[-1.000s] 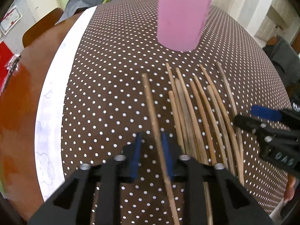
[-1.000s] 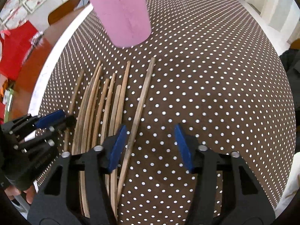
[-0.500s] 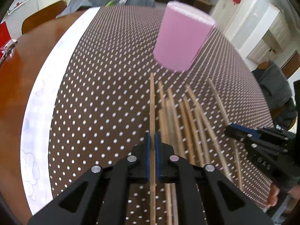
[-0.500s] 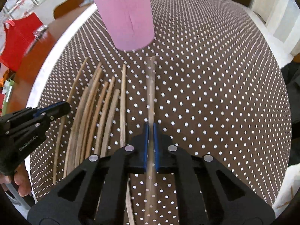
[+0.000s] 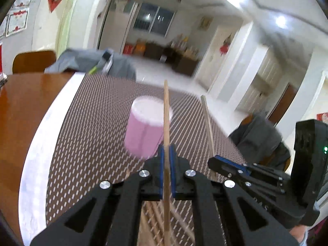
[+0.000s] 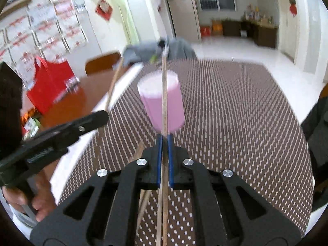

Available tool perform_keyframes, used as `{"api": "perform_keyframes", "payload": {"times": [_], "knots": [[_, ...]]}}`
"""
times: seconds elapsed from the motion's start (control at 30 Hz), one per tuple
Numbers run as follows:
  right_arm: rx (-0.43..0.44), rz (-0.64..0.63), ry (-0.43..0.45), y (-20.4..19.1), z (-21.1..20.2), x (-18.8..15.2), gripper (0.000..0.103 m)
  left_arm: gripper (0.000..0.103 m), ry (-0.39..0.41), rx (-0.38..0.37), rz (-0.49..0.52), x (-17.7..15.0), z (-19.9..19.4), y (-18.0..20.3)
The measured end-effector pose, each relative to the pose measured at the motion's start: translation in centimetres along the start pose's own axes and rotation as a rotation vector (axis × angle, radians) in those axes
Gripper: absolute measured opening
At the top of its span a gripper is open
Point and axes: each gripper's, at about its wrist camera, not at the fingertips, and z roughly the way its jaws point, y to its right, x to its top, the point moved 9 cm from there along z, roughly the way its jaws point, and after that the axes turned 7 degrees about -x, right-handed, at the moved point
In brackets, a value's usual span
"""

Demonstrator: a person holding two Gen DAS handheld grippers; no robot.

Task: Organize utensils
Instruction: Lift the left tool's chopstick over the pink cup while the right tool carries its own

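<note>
In the left wrist view, the left gripper point(image 5: 166, 153) has its blue-padded jaws clamped tight on a thin wooden chopstick point(image 5: 166, 114), which runs up between the fingers and crosses in front of the pink cylindrical cup point(image 5: 146, 127) standing on the brown white-dotted tablecloth point(image 5: 92, 133). To the right, the right gripper point(image 5: 214, 161) pinches a second wooden chopstick point(image 5: 207, 121), its tip raised above the cloth. The remaining loose wooden chopsticks point(image 5: 151, 215) lie on the cloth below the left gripper, blurred. In the right wrist view, the right gripper's jaws are likewise closed on its chopstick, which stands across the front of the pink cup. At left the left gripper, held by a bare hand point(image 6: 39, 196), carries its chopstick slanting up over the bare brown wooden table point(image 6: 67, 104).
</note>
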Motion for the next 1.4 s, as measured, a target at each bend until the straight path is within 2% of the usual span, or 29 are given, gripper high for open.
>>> {"api": "perform_keyframes", "payload": {"times": [0.17,0.2,0.27,0.4,0.5,0.7,0.9,1.03,1.3,1.4], "knots": [[0.037,0.042,0.199,-1.0,-3.7,4.5,0.006,0.006,0.17,-0.019,0.042,4.1,-0.5,1.5],[0.04,0.048,0.23,-1.6,-5.4,4.2,0.006,0.006,0.204,-0.019,0.05,5.0,-0.5,1.7],[0.036,0.064,0.309,-2.2,-6.4,5.7,0.006,0.006,0.261,-0.011,0.061,6.3,-0.7,2.1],[0.027,0.094,0.439,-1.9,-7.2,8.0,0.006,0.006,0.405,0.007,0.097,9.5,-0.6,2.6],[0.03,0.127,0.518,-1.4,-7.3,9.6,0.006,0.006,0.484,0.036,0.1,11.2,-0.1,2.4],[0.003,0.132,0.635,-1.4,-6.4,11.9,0.006,0.006,0.599,0.06,0.118,13.1,0.7,2.0],[-0.01,0.144,0.694,-1.7,-4.4,12.9,0.006,0.006,0.632,0.14,0.146,13.7,3.1,0.2],[-0.021,0.158,0.704,-1.6,-3.3,13.0,0.006,0.006,0.639,0.163,0.13,13.4,4.3,-1.4],[-0.031,0.166,0.688,-1.3,-1.2,12.7,0.006,0.006,0.553,0.169,0.133,11.4,6.2,-2.5],[-0.034,0.157,0.665,-1.6,-0.5,12.2,0.006,0.007,0.516,0.144,0.127,10.6,6.3,-2.6]]}}
